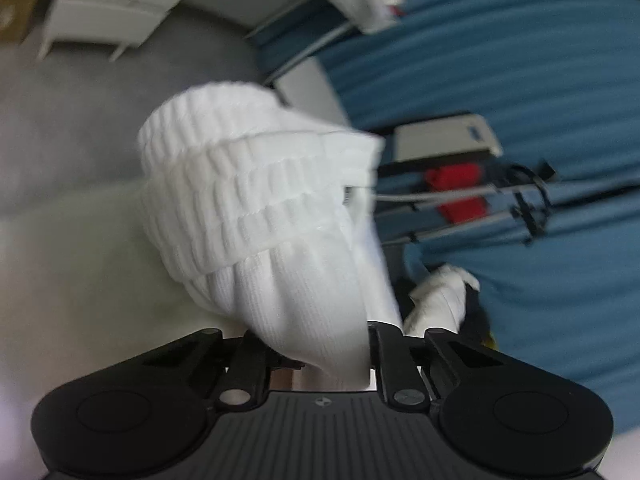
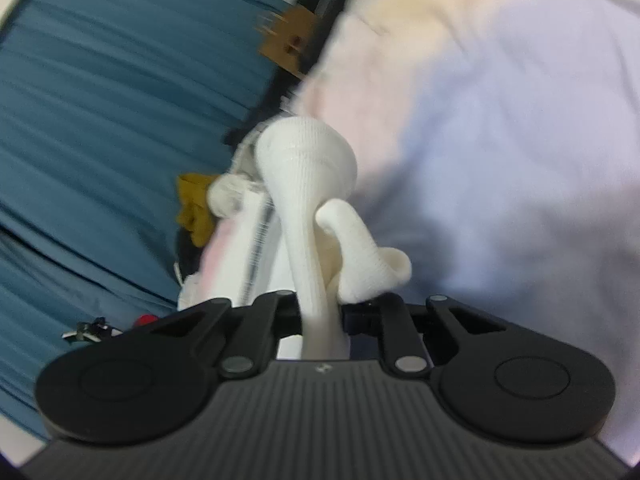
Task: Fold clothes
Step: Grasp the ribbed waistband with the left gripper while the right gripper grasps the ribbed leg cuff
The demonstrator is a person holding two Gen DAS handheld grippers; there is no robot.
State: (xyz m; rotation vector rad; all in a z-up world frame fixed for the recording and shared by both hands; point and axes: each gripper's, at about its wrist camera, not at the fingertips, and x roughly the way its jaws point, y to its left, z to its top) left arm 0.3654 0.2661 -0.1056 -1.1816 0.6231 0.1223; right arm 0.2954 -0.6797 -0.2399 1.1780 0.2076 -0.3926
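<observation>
The white ribbed cotton sock hangs in the air, pinched between both tongs. In the left wrist view its long axis runs from the left gripper up and away, and the ribbed cuff end folds over itself at the far end. The jaws stand narrow, closed on the smooth knit. In the right wrist view the right gripper stands narrow too, clamped on a gathered strip of the same sock, which rises away and flares into a rounded end. No writing can be read anywhere. Only the left view shows a grey and red device against the blue bedsheet; only the right shows a mustard-yellow cloth and pale pastel fabric.
</observation>
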